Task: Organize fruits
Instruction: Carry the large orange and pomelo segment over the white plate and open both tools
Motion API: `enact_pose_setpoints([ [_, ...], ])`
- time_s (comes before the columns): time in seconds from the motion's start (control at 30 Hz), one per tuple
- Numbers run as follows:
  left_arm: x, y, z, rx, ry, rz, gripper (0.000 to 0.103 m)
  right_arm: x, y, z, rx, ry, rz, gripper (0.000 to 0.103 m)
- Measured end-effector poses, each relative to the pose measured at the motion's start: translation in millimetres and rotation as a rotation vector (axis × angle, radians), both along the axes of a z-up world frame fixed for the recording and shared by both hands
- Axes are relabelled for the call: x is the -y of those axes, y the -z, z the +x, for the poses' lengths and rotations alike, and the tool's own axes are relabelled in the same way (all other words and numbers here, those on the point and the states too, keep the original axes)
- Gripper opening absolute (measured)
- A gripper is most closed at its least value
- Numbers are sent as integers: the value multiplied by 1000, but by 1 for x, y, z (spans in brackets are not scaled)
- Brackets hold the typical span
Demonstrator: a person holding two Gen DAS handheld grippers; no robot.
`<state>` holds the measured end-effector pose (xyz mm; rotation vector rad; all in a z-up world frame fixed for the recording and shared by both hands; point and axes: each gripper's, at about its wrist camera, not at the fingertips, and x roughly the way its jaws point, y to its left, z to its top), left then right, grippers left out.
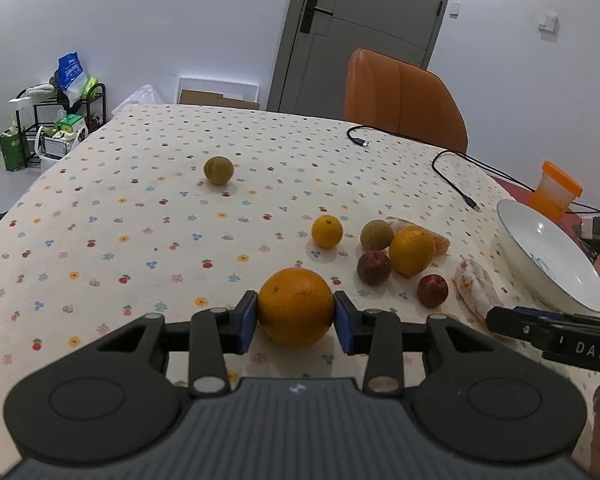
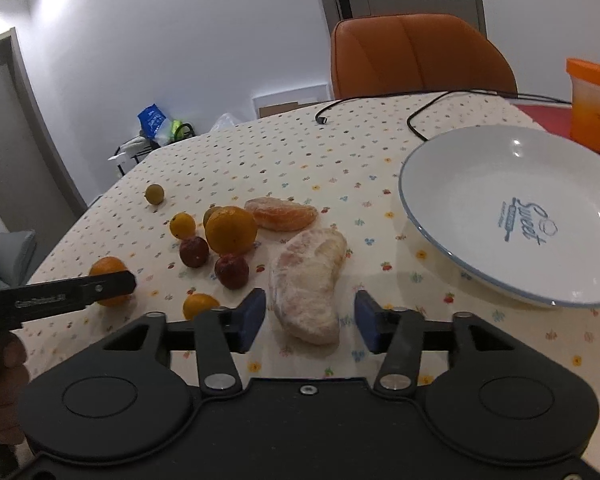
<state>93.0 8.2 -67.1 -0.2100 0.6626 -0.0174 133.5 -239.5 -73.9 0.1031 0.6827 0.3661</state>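
The plate [image 2: 452, 216] is bare and all fruit lies on the table [image 1: 140, 200]; the left gripper [image 1: 295, 312] clasps an orange [image 1: 295, 306], the right gripper [image 2: 310, 314] straddles a peeled segment [image 2: 308, 280], fingers wide.

You see a large orange [image 1: 295, 306] pinched between the left fingers [image 1: 247, 322], other fruits [image 1: 411, 251] clustered beside the white plate [image 1: 516, 248].

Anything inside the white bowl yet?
No fruit: the white bowl shows only its printed "Sweet" logo. The bottom edge, past the frame, is out of view.
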Motion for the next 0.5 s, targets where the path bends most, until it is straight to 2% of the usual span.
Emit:
enact_pose_setpoints([
  [0.23,-11,0,3,5,-19,3,39,-22,3,8,33,-21,-62,56],
  [0.3,-13,0,4,5,-23,6,39,-26,3,7,47,-12,-87,48],
  [0.33,-13,0,4,5,-25,8,39,-26,3,6,55,-8,-102,37],
  [0.5,-11,-4,1,18,-24,13,39,-19,-2,1,63,-23,-54,36],
])
